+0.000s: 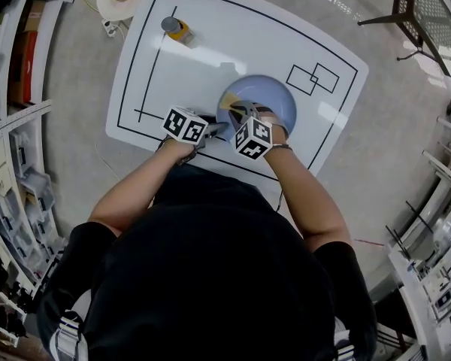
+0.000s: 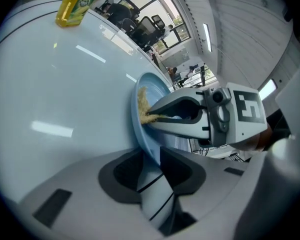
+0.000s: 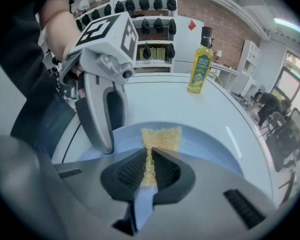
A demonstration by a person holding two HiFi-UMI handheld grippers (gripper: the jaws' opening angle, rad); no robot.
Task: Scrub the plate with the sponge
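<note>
Blue plate (image 1: 278, 96) sits on the white table (image 1: 210, 43), near the front edge, inside the black outline. Left gripper (image 2: 152, 156) has its jaws closed on the near-left rim of the plate; in the left gripper view the rim runs straight between the two pads. Right gripper (image 3: 149, 171) has its jaws clamped on a yellow sponge (image 3: 161, 138). The sponge is pinched thin between the pads and its free end sticks out in front and lies flat on the plate's inner surface, on the left side. The two grippers are close together, with the left jaws just beside the sponge. Right gripper points steeply down into the plate and the left comes in lower from the side. Yellow bottle (image 3: 200, 69) stands upright at the far left part of the table, well apart from the plate. The person's bare forearms reach in from the bottom of the head view.
</note>
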